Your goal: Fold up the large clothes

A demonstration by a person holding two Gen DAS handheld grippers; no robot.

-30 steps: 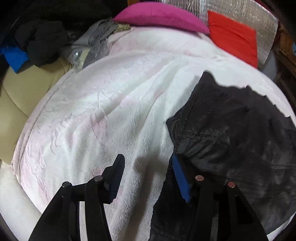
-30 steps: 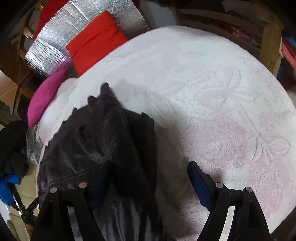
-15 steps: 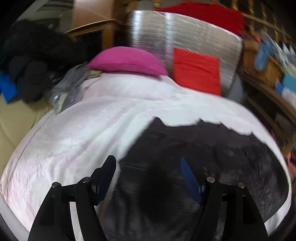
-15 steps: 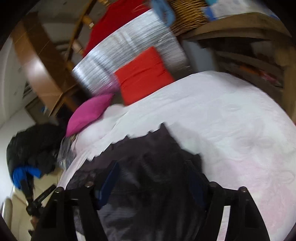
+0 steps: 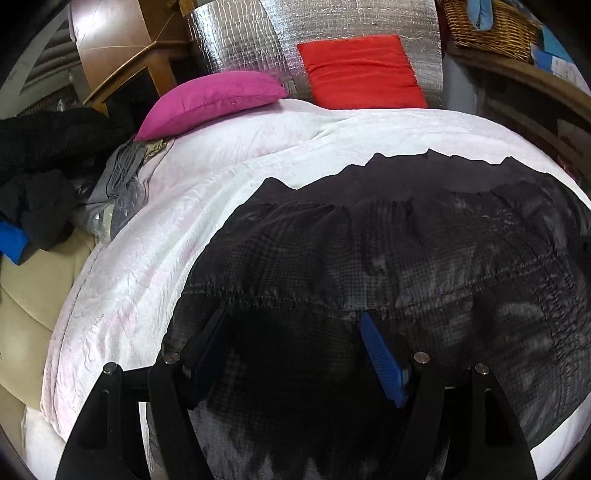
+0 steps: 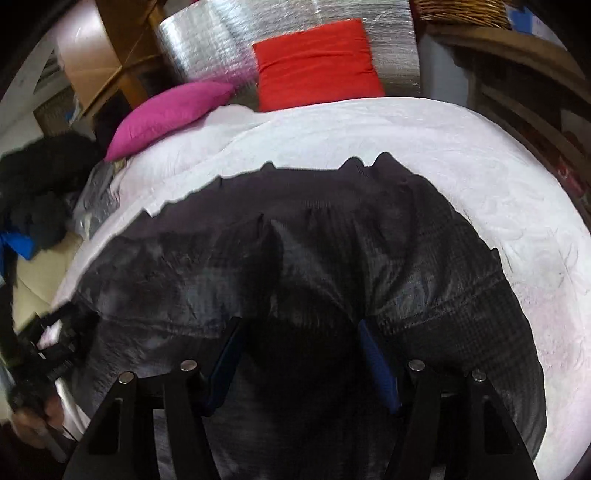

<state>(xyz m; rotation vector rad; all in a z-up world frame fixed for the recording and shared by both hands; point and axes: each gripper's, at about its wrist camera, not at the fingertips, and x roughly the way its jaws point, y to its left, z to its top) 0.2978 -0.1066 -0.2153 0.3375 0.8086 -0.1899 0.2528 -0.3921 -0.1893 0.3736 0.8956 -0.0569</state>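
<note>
A large dark checked garment (image 5: pixel 406 258) lies spread on the white bedcover (image 5: pixel 155 229), with a jagged far edge and a stitched seam across it. It also shows in the right wrist view (image 6: pixel 332 258). My left gripper (image 5: pixel 295 347) is open, its blue pads apart, and hovers over the garment's near left part. My right gripper (image 6: pixel 299 354) is open and hovers over the garment's near middle. Neither grips cloth. The hand with the left gripper (image 6: pixel 40 369) shows at the left edge of the right wrist view.
A pink pillow (image 5: pixel 214 99) and a red cushion (image 5: pixel 362 70) lie at the bed's head against a silver panel (image 5: pixel 258 37). A pile of dark and grey clothes (image 5: pixel 55 177) sits left of the bed. A wicker basket (image 5: pixel 491 26) stands on a wooden shelf at right.
Both grippers have swung from the garment's sides to face the head of the bed, now over the garment. The garment lies spread wider and flatter. Both stay open.
</note>
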